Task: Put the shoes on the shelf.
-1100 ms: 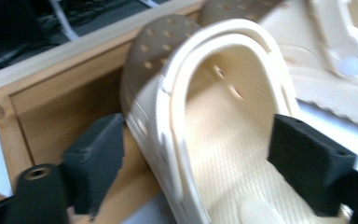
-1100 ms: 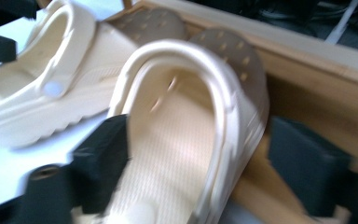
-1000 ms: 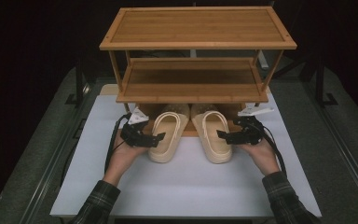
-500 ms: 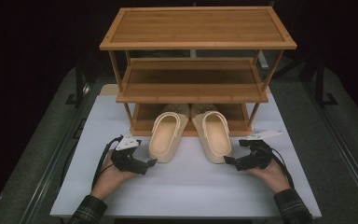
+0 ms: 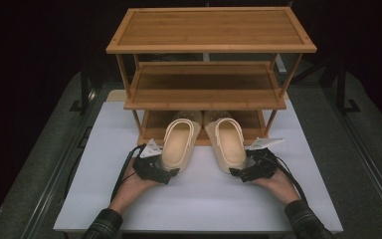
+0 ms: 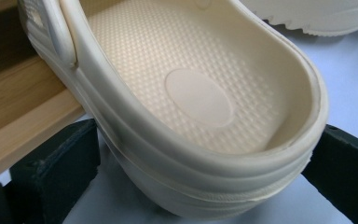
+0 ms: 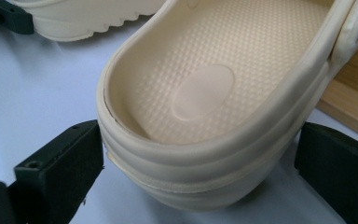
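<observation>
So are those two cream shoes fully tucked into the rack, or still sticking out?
Partly in. Both clogs have toes under the rack's middle shelf, heels out on the white table.

a white table top sits in a pool of light, while the room behind and to both sides falls away into near black. grey floor runs along the left and right of the table. dark stands rise at the left edge and another at the right. a metal rail lines the table's left side, with a matching one on the right.
</observation>
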Motion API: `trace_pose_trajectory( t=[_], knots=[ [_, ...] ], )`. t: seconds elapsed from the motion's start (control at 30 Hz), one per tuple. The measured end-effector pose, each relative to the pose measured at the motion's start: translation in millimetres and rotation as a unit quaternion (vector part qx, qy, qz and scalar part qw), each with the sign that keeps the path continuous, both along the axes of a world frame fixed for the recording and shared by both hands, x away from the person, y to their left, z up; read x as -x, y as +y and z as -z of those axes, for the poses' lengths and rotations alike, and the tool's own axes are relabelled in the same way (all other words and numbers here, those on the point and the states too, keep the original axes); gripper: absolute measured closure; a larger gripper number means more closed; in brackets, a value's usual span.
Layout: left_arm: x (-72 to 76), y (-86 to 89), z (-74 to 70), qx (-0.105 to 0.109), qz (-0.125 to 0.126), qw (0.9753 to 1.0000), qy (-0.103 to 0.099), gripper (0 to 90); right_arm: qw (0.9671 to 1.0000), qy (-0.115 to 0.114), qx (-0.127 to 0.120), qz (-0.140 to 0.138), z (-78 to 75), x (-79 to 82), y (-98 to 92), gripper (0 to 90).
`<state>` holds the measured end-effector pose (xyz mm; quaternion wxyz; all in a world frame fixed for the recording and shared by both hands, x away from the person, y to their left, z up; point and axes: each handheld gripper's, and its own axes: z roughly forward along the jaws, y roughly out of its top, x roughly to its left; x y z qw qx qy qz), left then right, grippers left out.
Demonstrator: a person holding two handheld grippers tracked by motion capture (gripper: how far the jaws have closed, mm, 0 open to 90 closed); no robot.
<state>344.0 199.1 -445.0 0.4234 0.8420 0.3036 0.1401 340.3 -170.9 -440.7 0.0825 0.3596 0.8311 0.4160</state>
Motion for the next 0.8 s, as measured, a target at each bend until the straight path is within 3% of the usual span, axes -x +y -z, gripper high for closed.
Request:
trace_pose_trajectory(
  t=[0.1,0.27,0.47,0.57,0.67,0.8],
  knots=[
    [-2.7,-5.0,0.0,0.008,-0.009,0.9999,0.003,0.0,1.0000,-0.005,0.003,0.001,-0.8,-4.5,4.3,1.3],
    [-6.6,-19.8,0.0,0.011,0.000,0.9999,0.003,0.0,0.9999,-0.011,0.005,0.000,1.1,-9.1,15.5,1.3],
    [-9.5,-38.2,3.8,0.007,0.004,0.9999,-0.006,0.1,0.9999,-0.009,0.007,0.003,1.0,-16.6,30.2,1.8],
    [-10.7,-43.3,3.3,-0.005,0.001,1.0000,-0.007,0.8,0.9999,-0.015,0.007,0.004,1.8,-17.3,38.1,3.4],
    [-11.4,-46.0,3.5,-0.012,-0.006,0.9999,-0.010,0.7,0.9993,-0.022,0.017,0.024,3.1,-17.1,44.8,2.4],
    [-12.0,-48.0,0.4,-0.014,-0.007,0.9998,-0.008,0.8,0.9993,-0.016,0.007,0.032,1.9,-17.3,45.4,2.6]
  ],
)
